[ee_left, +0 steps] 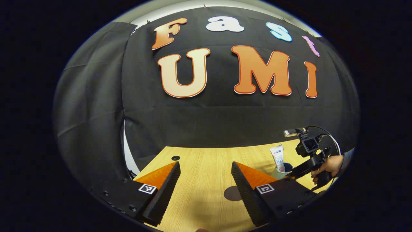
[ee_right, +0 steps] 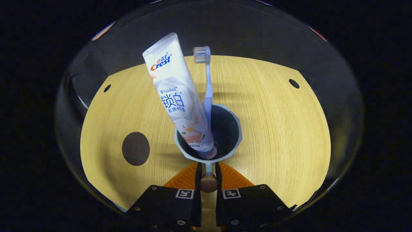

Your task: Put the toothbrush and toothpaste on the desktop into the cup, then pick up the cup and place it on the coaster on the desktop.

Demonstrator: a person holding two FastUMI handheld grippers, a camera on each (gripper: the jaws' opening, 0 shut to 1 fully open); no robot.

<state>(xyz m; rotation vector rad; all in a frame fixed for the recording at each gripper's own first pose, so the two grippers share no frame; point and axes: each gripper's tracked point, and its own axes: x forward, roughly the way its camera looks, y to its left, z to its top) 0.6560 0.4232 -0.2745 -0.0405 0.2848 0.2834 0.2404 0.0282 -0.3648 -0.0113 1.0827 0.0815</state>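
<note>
In the right gripper view a pale blue cup (ee_right: pixel 233 141) sits just ahead of my right gripper (ee_right: pixel 208 166). A white toothpaste tube (ee_right: pixel 178 96) leans left in it, and a light blue toothbrush (ee_right: pixel 207 80) stands bristles up beside the tube. The right gripper's fingers are shut on the cup's handle (ee_right: pixel 208 183). I cannot tell whether the cup rests on the table. The dark round coaster (ee_right: pixel 135 149) lies to its left. My left gripper (ee_left: pixel 205 165) is open above the table, holding nothing. It sees the coaster (ee_left: pixel 232 193), the cup (ee_left: pixel 279 174), the tube (ee_left: pixel 278 156) and the right gripper (ee_left: pixel 291 175).
The wooden table (ee_right: pixel 283 129) has small round holes near its far corners (ee_right: pixel 294 83). A hand (ee_left: pixel 328 167) holds the right gripper at the table's right side in the left gripper view. The black cloth wall runs along the table's far edge.
</note>
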